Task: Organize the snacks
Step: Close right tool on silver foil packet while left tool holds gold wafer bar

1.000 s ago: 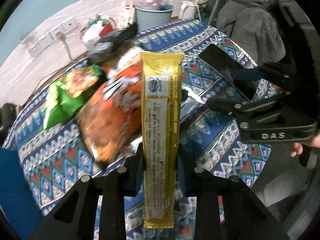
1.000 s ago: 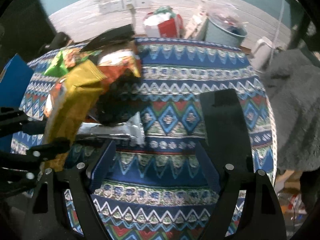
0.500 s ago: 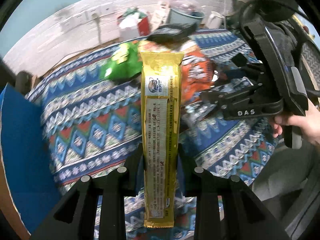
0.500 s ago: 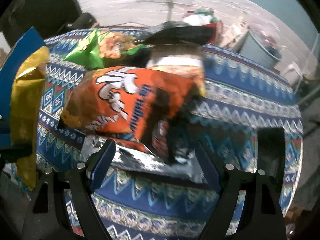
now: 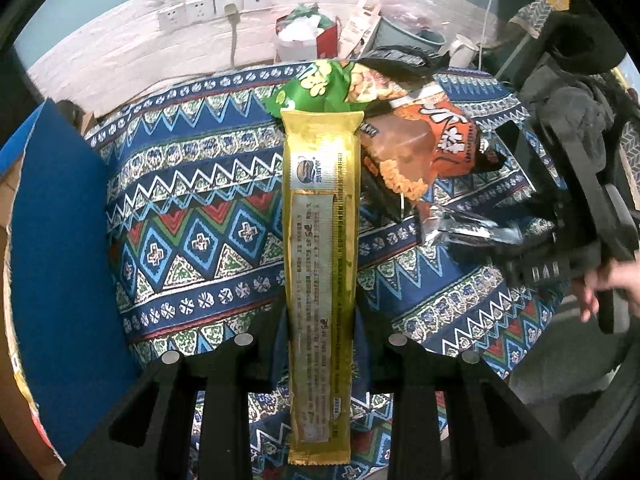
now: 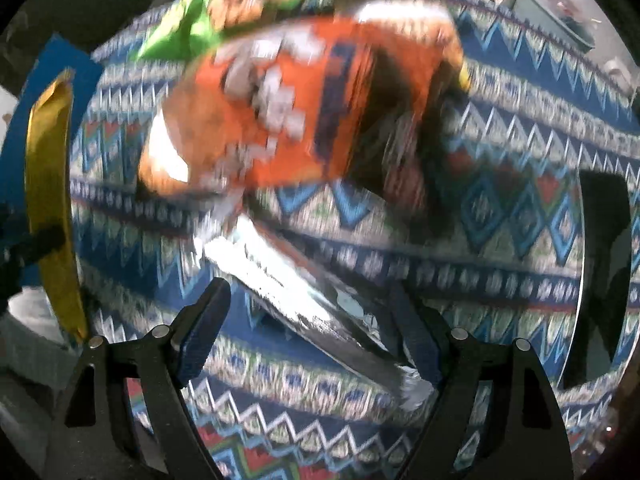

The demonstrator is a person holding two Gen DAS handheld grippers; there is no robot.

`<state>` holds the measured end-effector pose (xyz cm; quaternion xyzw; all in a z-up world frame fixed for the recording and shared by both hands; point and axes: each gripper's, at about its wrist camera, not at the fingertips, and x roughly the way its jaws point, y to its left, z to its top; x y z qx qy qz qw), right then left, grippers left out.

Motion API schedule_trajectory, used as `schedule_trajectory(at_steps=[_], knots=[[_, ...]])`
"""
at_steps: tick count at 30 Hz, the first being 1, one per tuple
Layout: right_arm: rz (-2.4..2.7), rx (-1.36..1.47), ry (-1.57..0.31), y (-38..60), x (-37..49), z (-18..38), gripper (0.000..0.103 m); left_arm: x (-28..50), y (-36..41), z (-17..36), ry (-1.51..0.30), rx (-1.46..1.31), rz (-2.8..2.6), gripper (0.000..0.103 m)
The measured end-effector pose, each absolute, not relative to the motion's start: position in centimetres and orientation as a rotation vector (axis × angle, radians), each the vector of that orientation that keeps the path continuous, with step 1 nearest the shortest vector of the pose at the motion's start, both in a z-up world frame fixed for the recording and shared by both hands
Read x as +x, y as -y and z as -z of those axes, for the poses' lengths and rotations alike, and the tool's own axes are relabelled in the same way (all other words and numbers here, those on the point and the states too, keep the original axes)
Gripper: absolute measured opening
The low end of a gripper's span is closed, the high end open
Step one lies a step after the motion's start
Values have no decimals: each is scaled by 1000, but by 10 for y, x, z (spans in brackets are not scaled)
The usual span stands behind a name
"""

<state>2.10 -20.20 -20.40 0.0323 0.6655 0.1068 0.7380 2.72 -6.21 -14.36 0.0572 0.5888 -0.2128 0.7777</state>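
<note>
The right tongs (image 6: 308,332) have dropped, spread wide, over what looks like one silver packet (image 6: 316,312); left tongs (image 5: 320,344), pointing steeply down, clamp one gold packet (image 5: 320,240).

Gold on the long packet (image 5: 320,240), with a paler printed panel down its middle. Orange with white lettering on the chip bag (image 5: 436,136); bright green on the bag (image 5: 316,92) behind it; silver foil on the flat pouch (image 6: 304,304). Blue, white, red and green zigzags and diamonds across the bench cloth (image 5: 200,216). Plain blue on the board (image 5: 60,240) at the left. Black on both grippers, left (image 5: 320,344) and right (image 6: 312,328).
</note>
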Motion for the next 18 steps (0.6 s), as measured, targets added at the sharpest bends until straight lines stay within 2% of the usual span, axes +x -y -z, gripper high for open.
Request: schedule_trajectory(at_steps=[5,6,12,15,17,18], knots=[[-255,-58,-1463,185,8,206,83,29,66,161,-1325,113,441,29],[-252,-75,-1449,182,6,206,80,30,67,164,-1329,118,437,29],[-260,-175,-1368,162,-1,202,42,29,70,171,-1350,112,434,31],[-274,-179,-1369,156,-8,199,36,29,72,175,-1372,105,427,38],[-278,-161,-1394,153,-13,199,30,30,72,179,-1393,92,424,52],[-277,-138,-1406,152,-17,198,30,30,72,180,-1399,88,422,55]])
